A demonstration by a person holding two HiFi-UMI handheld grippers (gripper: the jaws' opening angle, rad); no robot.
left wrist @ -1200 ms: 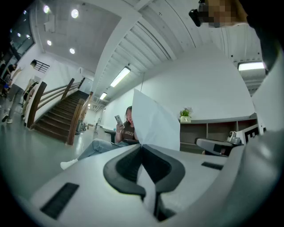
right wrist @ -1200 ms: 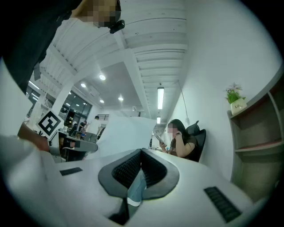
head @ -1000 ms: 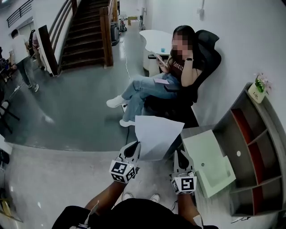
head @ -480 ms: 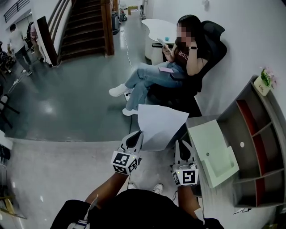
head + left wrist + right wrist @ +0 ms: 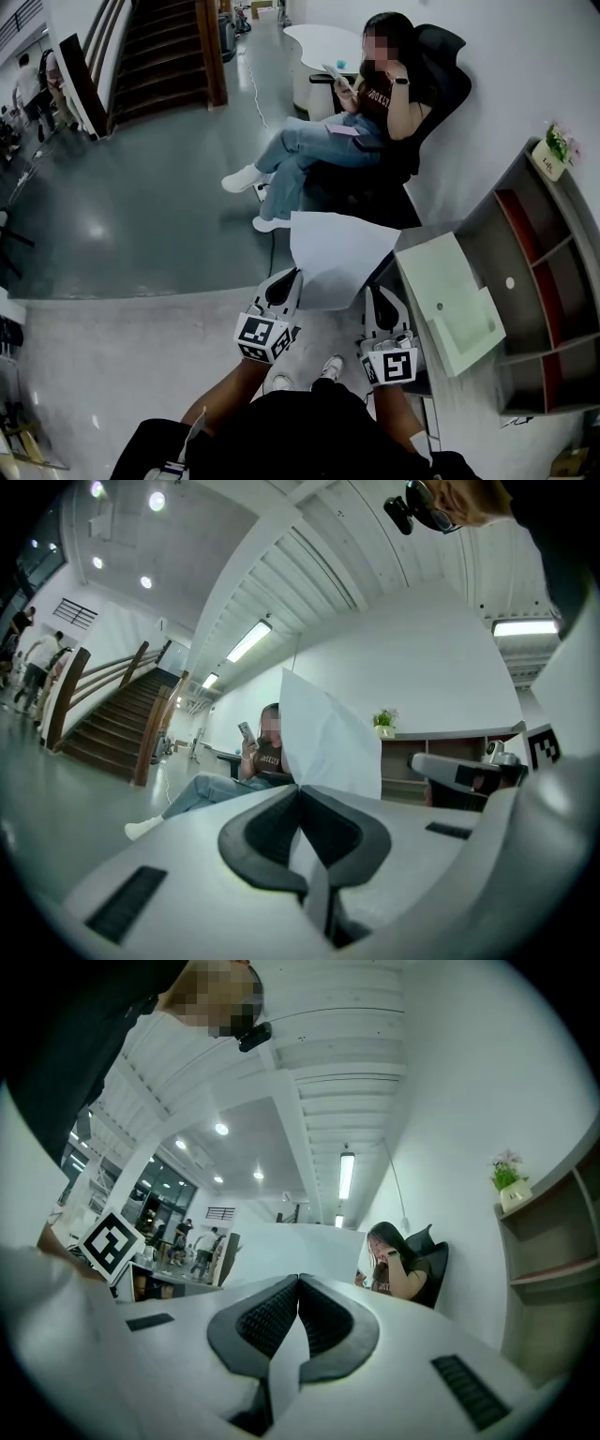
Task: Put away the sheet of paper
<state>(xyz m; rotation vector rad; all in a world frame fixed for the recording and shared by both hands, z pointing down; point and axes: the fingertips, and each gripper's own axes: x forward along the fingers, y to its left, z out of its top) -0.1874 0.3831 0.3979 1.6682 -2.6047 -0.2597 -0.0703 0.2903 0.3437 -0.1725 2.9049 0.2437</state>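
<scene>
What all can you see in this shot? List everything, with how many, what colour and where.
sheet of paper: one, white, held up between the two grippers at centre
seated person: one, dark top and blue jeans, in the chair at top right
office chair: one, black, against the right wall
table: one, white, behind the seated person
staircase: one, brown wood, top left
tray: one, pale green, on the grey counter at right
shelf unit: one, grey with red insides, far right
potted plant: one, green in a white pot, on top of the shelf unit
left gripper: one, white and black, shut on the paper's lower left
right gripper: one, white and black, shut on the paper's lower right
</scene>
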